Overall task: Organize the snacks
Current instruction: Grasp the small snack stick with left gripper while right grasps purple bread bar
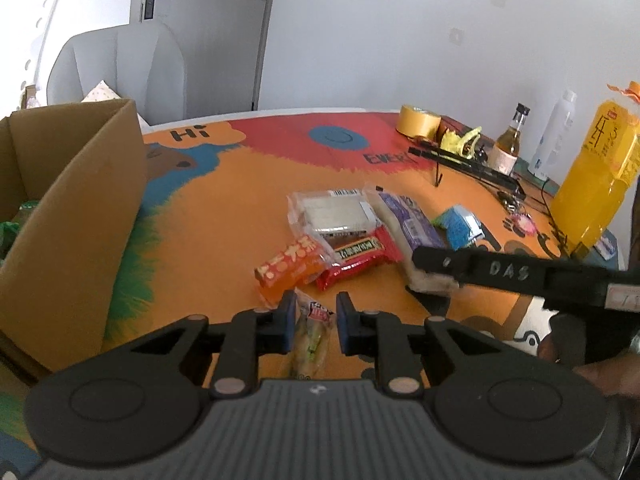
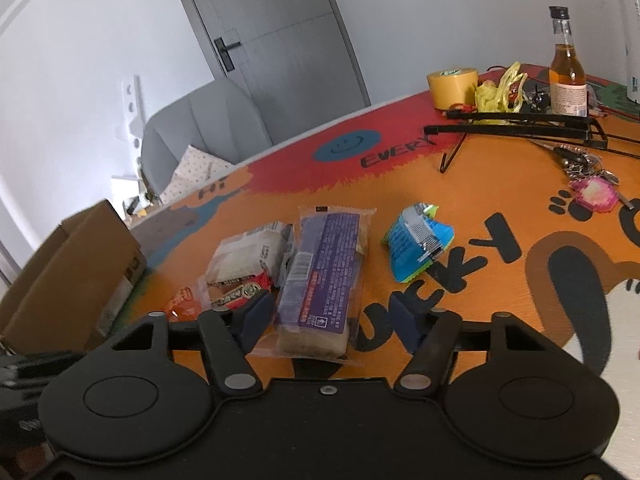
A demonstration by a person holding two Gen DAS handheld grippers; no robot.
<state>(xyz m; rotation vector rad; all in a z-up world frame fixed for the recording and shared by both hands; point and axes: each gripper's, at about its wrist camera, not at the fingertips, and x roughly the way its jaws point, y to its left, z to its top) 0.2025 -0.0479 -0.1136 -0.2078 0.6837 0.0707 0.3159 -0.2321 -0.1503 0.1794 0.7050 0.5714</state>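
Note:
My left gripper (image 1: 314, 320) is open around a small clear snack packet (image 1: 311, 340) lying on the orange table; its blue pads stand either side without pressing it. My right gripper (image 2: 332, 316) is open, its jaws straddling the near end of a long purple-labelled cake packet (image 2: 320, 276), which also shows in the left wrist view (image 1: 404, 228). Beside it lie a clear wafer packet (image 1: 334, 214), a red bar (image 1: 360, 260), an orange packet (image 1: 290, 268) and a blue packet (image 2: 418, 242). A cardboard box (image 1: 76, 216) stands at the left with green packs inside.
At the back right of the table (image 1: 224, 208) are a yellow tape roll (image 2: 452, 86), a glass bottle (image 2: 566, 68), a black wire stand (image 2: 516, 126), keys (image 2: 588, 176) and a big orange drink bottle (image 1: 596, 172). A grey chair (image 1: 120, 68) stands behind the table.

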